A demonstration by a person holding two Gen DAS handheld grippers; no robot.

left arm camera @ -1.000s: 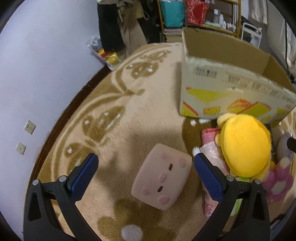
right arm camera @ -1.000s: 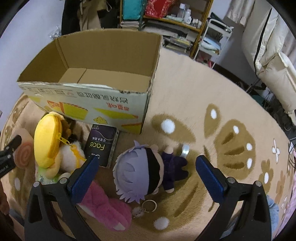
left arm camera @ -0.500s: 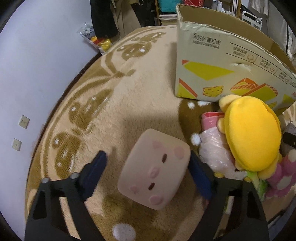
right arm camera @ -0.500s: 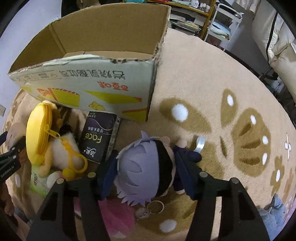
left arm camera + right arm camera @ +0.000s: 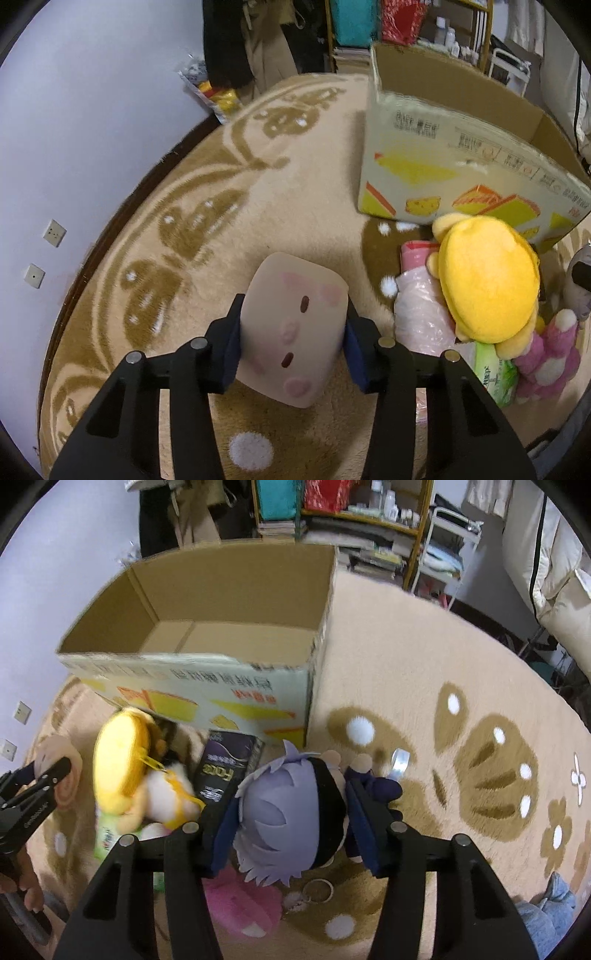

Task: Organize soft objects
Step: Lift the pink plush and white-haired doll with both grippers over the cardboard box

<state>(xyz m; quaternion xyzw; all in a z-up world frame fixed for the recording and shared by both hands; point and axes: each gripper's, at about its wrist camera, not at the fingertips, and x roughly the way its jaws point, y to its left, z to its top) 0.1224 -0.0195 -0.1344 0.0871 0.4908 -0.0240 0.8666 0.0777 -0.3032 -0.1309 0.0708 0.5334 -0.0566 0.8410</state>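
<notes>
My left gripper (image 5: pixel 291 341) is shut on a pink cube plush with a pig face (image 5: pixel 293 325) and holds it above the carpet. My right gripper (image 5: pixel 291 821) is shut on a doll plush with lilac hair (image 5: pixel 288 823) and a dark outfit. An open cardboard box (image 5: pixel 207 653) stands beyond both; it also shows in the left wrist view (image 5: pixel 461 155). A yellow plush (image 5: pixel 487 277) lies beside the box, seen too in the right wrist view (image 5: pixel 122 753). The left gripper and its pink plush show at the right wrist view's left edge (image 5: pixel 55 771).
A pink flower plush (image 5: pixel 550 354), a green tissue pack (image 5: pixel 493 373) and a pink plastic bag (image 5: pixel 421 314) lie under the yellow plush. A dark Face packet (image 5: pixel 229 768) lies against the box. A shelf (image 5: pixel 354 513) and clutter stand behind. A wall (image 5: pixel 74 129) borders the carpet at left.
Both grippers closed: the left on the pink cube plush, the right on the lilac-haired doll. Both plushes now sit squeezed between the pads and appear lifted.
</notes>
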